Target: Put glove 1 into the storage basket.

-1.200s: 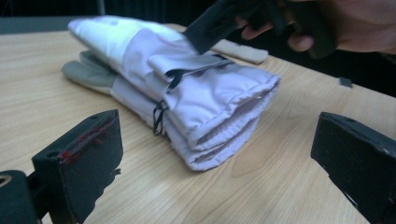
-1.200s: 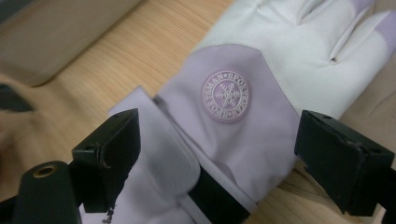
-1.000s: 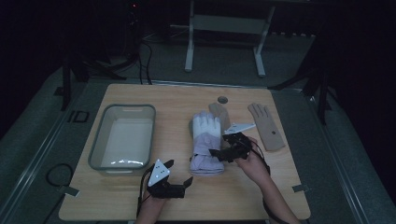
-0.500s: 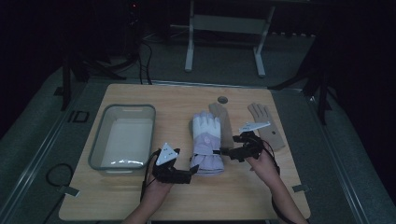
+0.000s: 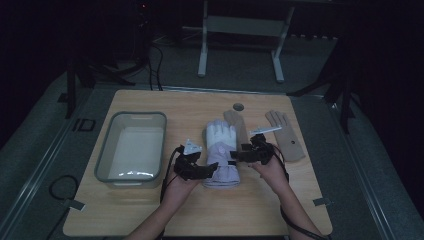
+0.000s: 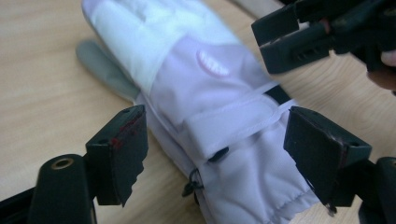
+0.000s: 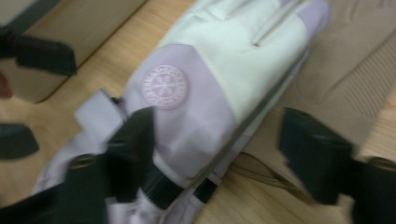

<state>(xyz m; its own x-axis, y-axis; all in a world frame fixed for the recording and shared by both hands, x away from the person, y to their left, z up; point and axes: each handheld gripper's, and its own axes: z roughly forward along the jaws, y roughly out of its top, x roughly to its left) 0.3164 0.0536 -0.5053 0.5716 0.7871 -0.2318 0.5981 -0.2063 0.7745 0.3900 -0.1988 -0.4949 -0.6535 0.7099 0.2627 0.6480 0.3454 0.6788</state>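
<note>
Grippers flank a white and lilac glove (image 5: 221, 152) lying flat on the wooden table (image 5: 150, 210), cuff toward the person. Left gripper (image 5: 209, 170) sits at the cuff's left edge, jaws spread wide around the cuff and strap — not clamped. Right gripper (image 5: 239, 156) meets the glove's right side, jaws apart over its edge. Beige gloves (image 5: 285, 135) lie just beside it, a grey tub (image 5: 102, 160) at left

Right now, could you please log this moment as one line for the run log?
left hand-held gripper: open, straddling lilac glove cuff | right hand-held gripper: open over glove | tan glove: beside | tray: left
</note>
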